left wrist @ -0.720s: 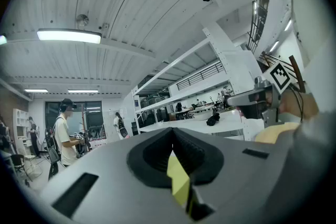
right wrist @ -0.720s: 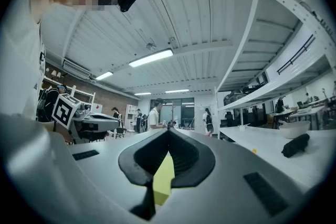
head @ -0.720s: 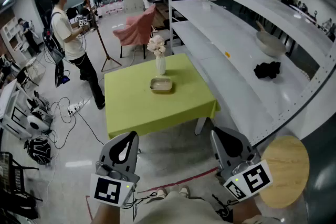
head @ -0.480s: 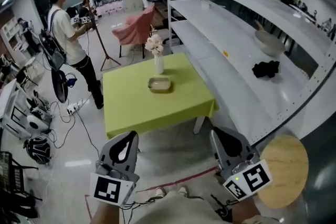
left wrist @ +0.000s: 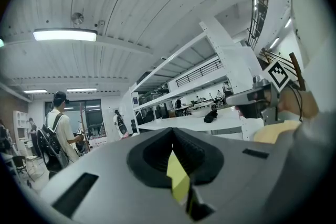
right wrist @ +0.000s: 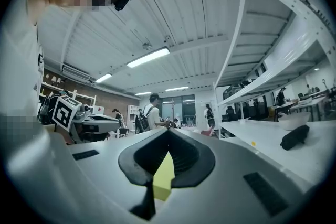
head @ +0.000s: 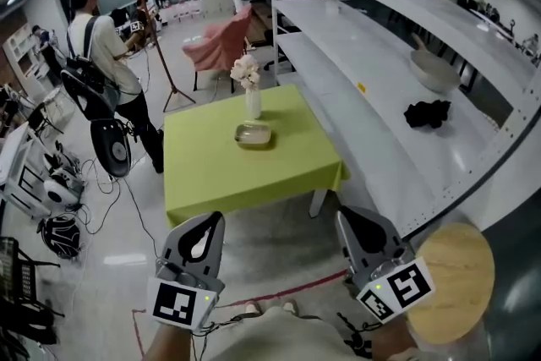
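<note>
My left gripper (head: 208,222) and my right gripper (head: 347,217) are both held low in front of the person's body, each shut with nothing between its jaws. They point toward a low table with a yellow-green cloth (head: 211,173), well short of it. On that table stand a white vase of pale flowers (head: 251,94) and a small shallow dish (head: 253,134). In the left gripper view the shut left gripper (left wrist: 172,132) fills the lower half, and the right gripper view shows the right gripper (right wrist: 168,132) the same way.
Long white shelving (head: 397,89) runs along the right, carrying a bowl (head: 435,70) and a black cloth (head: 427,113). A round wooden stool (head: 456,275) stands at the lower right. A person with a backpack (head: 101,63), a pink chair (head: 221,44) and floor cables (head: 118,182) are to the left.
Both grippers stay shut and almost still. The person with the backpack has turned away and shifted left. The head view has drifted slightly, so the table sits a little further left.
</note>
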Available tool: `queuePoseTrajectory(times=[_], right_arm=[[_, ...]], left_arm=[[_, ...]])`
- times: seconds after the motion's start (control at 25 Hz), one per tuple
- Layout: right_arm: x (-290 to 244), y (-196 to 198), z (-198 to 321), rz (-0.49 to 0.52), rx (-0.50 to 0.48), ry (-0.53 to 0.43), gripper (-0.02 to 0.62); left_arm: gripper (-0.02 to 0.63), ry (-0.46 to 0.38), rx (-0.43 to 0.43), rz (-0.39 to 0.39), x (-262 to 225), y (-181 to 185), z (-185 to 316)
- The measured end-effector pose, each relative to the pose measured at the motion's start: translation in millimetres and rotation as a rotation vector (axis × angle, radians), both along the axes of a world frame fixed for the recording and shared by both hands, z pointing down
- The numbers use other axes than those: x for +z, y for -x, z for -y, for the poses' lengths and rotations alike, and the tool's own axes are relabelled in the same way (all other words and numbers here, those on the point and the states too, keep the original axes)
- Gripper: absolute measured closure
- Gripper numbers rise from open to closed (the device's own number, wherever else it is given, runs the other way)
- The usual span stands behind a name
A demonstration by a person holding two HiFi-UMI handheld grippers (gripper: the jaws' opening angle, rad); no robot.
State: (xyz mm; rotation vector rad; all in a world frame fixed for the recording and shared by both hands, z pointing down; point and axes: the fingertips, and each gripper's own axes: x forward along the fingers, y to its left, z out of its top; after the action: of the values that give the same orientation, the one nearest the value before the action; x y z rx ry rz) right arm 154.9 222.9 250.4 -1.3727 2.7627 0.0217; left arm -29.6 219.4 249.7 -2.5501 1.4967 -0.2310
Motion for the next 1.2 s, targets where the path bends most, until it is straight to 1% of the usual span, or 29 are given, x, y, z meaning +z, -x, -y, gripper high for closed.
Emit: queuePoseTrajectory(times=[0.28,0.52,0.68,0.96,1.2], right_arm=[[5.6,-8.2,3.9,-0.012,-0.027,-0.002,0.589],[12.8,-18.9,8.9,-0.024,-0.028,-0.002,0.589],[15.8,-22.8,14.6,-0.027,-0.028,-0.007,0.589],[19.7,-17.6,31.7,-0.037,-0.042,-0.007,0.589],[27.9,-7.6,59.6,-0.051,-0.058,0.004,0.589]], left_arm=[[0.600,-0.011,-0.019,0.008,-0.9,-12.2,-2.5],[0.600,-0.010,-0.025,0.024,4.8,-20.1,-1.8],[0.600,-0.020,-0.028,0.018,8.3,-23.6,1.5],[0.600,-0.013,-0.030,0.016,16.8,-22.1,17.5],[0.600,-0.005,-0.038,0.018,24.3,-13.8,44.3]])
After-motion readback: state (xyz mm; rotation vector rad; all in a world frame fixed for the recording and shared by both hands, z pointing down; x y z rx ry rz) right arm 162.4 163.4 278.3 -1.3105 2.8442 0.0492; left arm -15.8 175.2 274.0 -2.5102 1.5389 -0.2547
